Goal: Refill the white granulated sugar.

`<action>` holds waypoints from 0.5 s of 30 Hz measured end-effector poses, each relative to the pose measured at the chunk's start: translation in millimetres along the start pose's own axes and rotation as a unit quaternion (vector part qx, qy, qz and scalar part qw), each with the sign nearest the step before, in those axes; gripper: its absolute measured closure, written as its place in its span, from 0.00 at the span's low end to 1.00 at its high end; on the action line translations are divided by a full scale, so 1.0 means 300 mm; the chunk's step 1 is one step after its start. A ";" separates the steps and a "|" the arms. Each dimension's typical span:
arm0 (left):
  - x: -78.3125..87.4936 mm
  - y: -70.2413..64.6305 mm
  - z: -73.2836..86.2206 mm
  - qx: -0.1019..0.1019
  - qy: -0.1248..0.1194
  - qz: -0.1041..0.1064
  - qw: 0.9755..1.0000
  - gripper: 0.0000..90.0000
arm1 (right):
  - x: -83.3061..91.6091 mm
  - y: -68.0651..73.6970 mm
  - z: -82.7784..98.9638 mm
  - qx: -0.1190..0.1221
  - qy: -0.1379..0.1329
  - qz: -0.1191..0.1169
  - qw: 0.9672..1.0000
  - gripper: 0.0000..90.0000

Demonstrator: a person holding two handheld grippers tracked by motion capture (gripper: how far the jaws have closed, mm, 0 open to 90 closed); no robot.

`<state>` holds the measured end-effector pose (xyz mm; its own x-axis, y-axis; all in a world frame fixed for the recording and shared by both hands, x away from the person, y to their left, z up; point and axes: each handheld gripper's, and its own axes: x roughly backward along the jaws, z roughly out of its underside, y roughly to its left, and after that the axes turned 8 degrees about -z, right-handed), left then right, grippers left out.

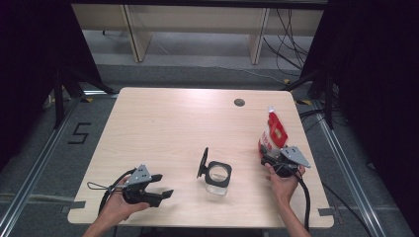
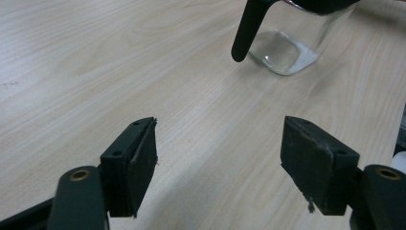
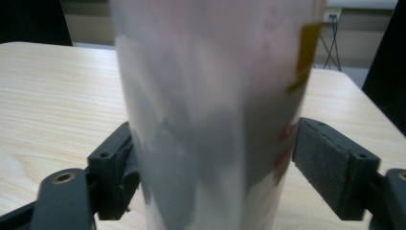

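A red and white stand-up pouch point(image 1: 273, 133) with a spout stands at the table's right side. My right gripper point(image 1: 271, 154) is at its base; in the right gripper view the pouch point(image 3: 210, 96) sits between the wide-apart jaws of that gripper point(image 3: 213, 153), against the left pad, with the right pad at its edge. A square glass jar point(image 1: 218, 174) with a black rim stands mid-table, its black lid point(image 1: 202, 162) flipped up at the left. My left gripper point(image 1: 164, 185) is open and holds nothing, pointing at the jar point(image 2: 287, 48) from the left point(image 2: 219, 143).
The light wooden table point(image 1: 163, 128) has a round cable hole point(image 1: 239, 102) at the back right. Black curtains and stands flank the table, and cables lie on the floor behind it.
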<state>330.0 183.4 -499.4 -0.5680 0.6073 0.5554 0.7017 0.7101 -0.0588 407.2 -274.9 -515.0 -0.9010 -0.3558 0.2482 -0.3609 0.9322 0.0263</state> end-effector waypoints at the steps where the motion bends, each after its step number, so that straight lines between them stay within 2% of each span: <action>1: -0.001 -0.001 0.000 0.001 -0.001 0.000 1.000 0.32 | -0.004 -0.007 -0.001 0.005 -0.006 -0.004 1.000 0.26; 3: -0.001 0.002 0.000 -0.003 0.002 0.002 1.000 0.32 | -0.006 -0.008 -0.001 0.006 -0.008 -0.003 1.000 0.28; 4: 0.000 0.002 0.000 -0.003 0.003 0.001 1.000 0.32 | -0.007 -0.007 -0.001 0.012 -0.010 -0.009 1.000 0.33; 7: -0.001 0.002 0.002 0.003 0.007 0.002 1.000 0.32 | -0.006 -0.005 -0.001 0.014 -0.008 -0.015 1.000 0.38; 8: -0.002 0.001 0.002 0.002 0.007 0.002 1.000 0.32 | -0.006 -0.006 0.000 0.022 -0.008 -0.017 1.000 0.39; 10: -0.001 0.004 0.001 -0.007 0.008 0.002 1.000 0.32 | -0.006 -0.005 -0.001 0.014 -0.008 -0.021 1.000 0.41; 13: -0.002 0.003 0.001 -0.004 0.004 0.004 1.000 0.32 | -0.004 -0.008 -0.005 0.017 -0.004 -0.015 1.000 0.44; 15: 0.002 0.004 0.001 -0.003 0.005 -0.001 1.000 0.32 | -0.002 -0.008 -0.007 0.010 -0.002 -0.017 1.000 0.45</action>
<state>330.5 184.6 -499.4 -0.5648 0.6030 0.5634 0.7036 0.7086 -0.0531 409.1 -276.9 -513.1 -0.8887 -0.3882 0.2440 -0.3967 0.9178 0.0152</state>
